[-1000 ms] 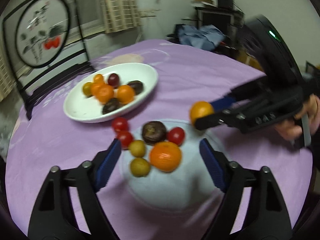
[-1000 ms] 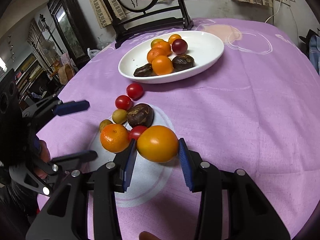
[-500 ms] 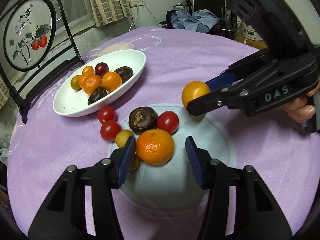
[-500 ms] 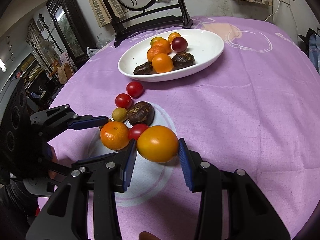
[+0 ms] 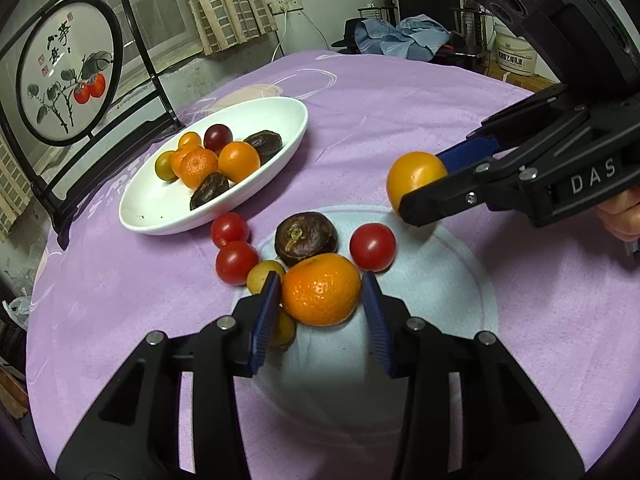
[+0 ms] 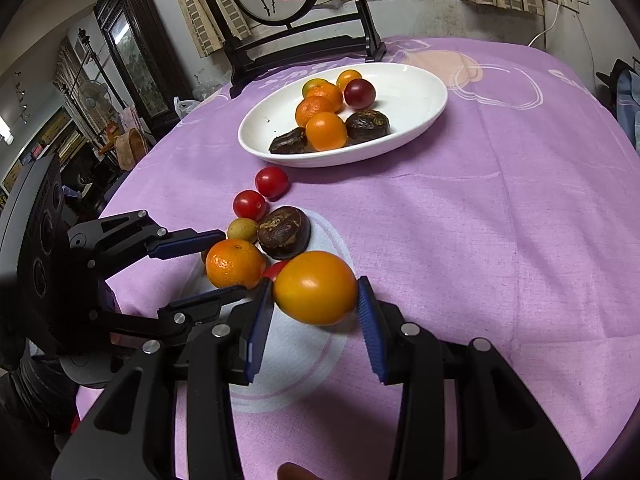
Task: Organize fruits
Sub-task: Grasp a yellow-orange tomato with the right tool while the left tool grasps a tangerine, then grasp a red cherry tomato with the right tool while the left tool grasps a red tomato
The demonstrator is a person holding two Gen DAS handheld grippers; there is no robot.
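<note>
My left gripper (image 5: 320, 290) is shut on a dimpled tangerine (image 5: 321, 289) that rests among loose fruit on the purple tablecloth. My right gripper (image 6: 316, 294) is shut on a smooth orange tomato (image 6: 315, 287); it also shows in the left wrist view (image 5: 414, 182), held just above the cloth. Red cherry tomatoes (image 5: 236, 261), a dark wrinkled fruit (image 5: 306, 237) and small yellow-green fruits (image 5: 262, 276) lie around the tangerine. A white oval plate (image 5: 160, 208) behind them holds several fruits.
A dark chair (image 5: 60, 92) with a round painted panel stands at the table's far left edge. The fruit lies on a pale circle printed on the cloth (image 5: 440, 280). Furniture and clothes stand beyond the table.
My left gripper moved forward and closed its jaws from wide open onto the tangerine. My right gripper held still with the orange tomato.
</note>
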